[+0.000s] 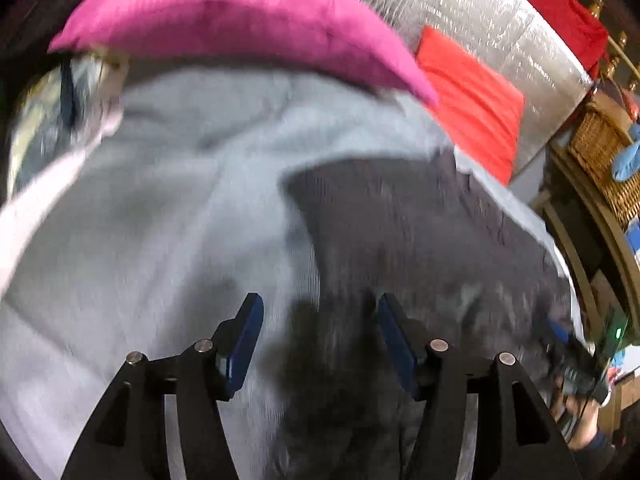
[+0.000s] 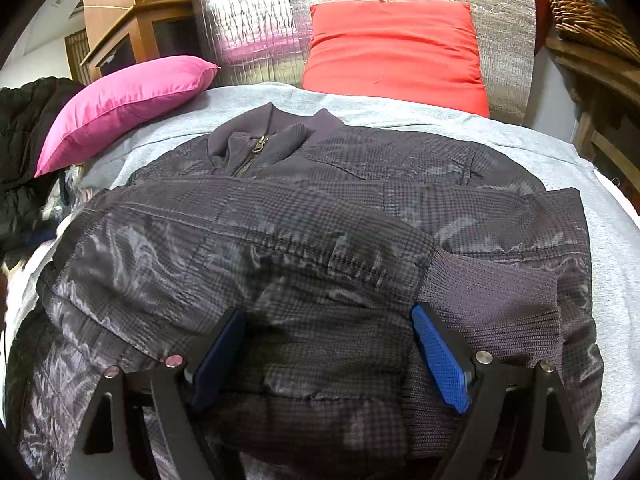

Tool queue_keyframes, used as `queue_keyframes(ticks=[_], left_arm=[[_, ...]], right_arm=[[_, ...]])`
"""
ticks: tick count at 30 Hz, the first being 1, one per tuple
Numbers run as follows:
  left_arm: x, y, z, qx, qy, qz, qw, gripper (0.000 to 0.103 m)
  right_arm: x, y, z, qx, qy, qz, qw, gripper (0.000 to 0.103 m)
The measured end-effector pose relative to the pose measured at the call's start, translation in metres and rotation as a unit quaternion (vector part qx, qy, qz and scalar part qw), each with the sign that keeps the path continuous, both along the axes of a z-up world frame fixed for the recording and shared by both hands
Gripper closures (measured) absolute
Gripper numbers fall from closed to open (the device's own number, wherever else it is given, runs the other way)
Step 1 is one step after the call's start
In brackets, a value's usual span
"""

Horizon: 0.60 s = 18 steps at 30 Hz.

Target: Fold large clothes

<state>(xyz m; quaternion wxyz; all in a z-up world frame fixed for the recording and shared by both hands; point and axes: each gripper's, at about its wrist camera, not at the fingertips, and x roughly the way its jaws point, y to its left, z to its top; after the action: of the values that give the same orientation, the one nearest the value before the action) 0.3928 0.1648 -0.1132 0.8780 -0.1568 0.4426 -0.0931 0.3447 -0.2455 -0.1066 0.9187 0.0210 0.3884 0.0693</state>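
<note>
- Jacket (image 2: pixel 304 240): dark, quilted, spread across the grey bed sheet (image 2: pixel 600 216), filling the middle of the right wrist view, zipper collar toward the top.
- Pink pillow (image 2: pixel 120 108) at upper left, red pillow (image 2: pixel 396 52) at upper centre.
- Probably soft, puffy, slick-faced and light; likely to slide and spring back.
- Best taken at the ribbed cuff (image 2: pixel 492 296) or hem, lower right.
- Left claw (image 1: pixel 320 344): apart, empty, over the jacket's edge.
- Right claw (image 2: pixel 328 352): wide apart, clamping nothing.

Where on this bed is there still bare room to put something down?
Bare grey sheet shows right of the jacket, and in a strip between its collar and the red pillow. The left side, by the pink pillow, is crowded.
</note>
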Motion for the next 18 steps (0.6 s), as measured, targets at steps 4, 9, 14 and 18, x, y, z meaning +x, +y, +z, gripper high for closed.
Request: queue_keyframes(ticks=[4, 9, 14, 18], left_arm=[[0.002, -0.005, -0.022, -0.033, 0.028, -0.017, 0.9989, 0.074], [-0.02, -0.011, -0.002, -0.011, -0.03, 0.008, 0.9995, 0.08], [-0.017, -0.003, -0.018, -0.027, -0.003, 0.012, 0.9996, 0.074], [-0.028, 0.003, -0.01, -0.039, -0.028, 0.026, 0.9985, 0.067]], right_arm=[[0.0, 0.0, 0.0, 0.0, 0.0, 0.0, 1.0, 0.015], [0.001, 0.0, 0.0, -0.001, 0.0, -0.001, 1.0, 0.015], [0.001, 0.001, -0.001, -0.001, -0.001, -0.001, 1.0, 0.014], [0.001, 0.001, -0.001, -0.001, -0.002, -0.001, 1.0, 0.014]])
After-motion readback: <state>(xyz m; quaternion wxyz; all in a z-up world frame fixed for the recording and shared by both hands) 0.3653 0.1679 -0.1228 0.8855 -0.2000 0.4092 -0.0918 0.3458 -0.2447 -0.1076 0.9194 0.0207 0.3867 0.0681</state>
